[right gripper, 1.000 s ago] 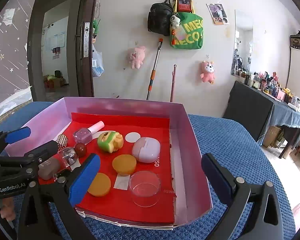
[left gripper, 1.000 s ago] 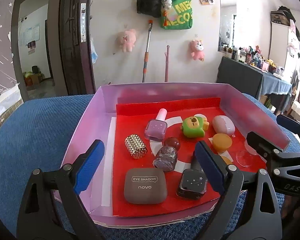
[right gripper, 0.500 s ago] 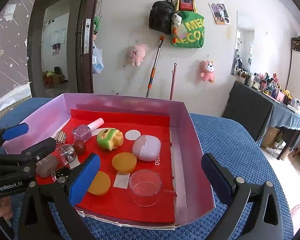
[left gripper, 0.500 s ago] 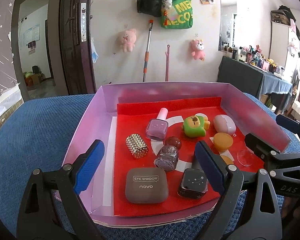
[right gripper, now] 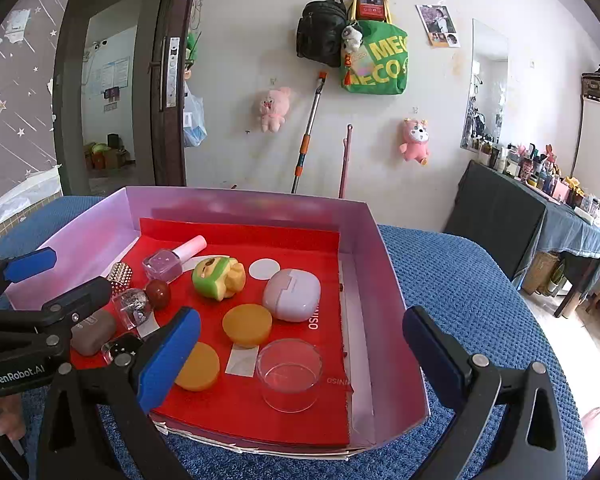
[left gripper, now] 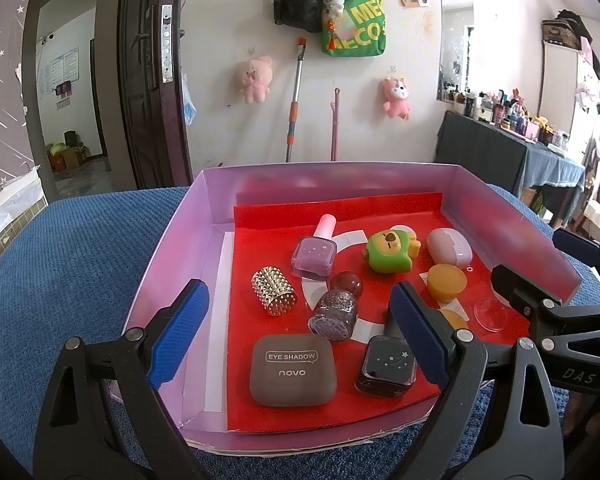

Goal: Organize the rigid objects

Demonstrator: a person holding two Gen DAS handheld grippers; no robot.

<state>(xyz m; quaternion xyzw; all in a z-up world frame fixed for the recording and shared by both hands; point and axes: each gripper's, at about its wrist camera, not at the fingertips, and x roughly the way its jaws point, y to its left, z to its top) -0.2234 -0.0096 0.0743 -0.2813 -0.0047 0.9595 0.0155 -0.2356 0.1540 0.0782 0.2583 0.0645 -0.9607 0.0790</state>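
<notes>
left wrist view: left gripper (left gripper: 298, 330) wide open, empty, over the eye shadow case (left gripper: 293, 364) at the near left of the pink tray (left gripper: 172, 248). right wrist view: right gripper (right gripper: 300, 350) open, empty; only here the clear cup (right gripper: 290, 374) stands whole, near right.

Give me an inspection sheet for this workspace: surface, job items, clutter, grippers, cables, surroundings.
Surface: blue cloth under a pink tray lined red.
Job's things: in the tray, eye shadow case, three nail polish bottles, studded gold cylinder, green toy, lilac case, orange jar with its lid apart, clear cup.
Clutter: nothing seen.
Grippers: left gripper and right gripper both open, empty, at the tray's near edge.
Cables: nothing seen.
Surroundings: open door, bags and plush toys on the wall, crowded side table.
</notes>
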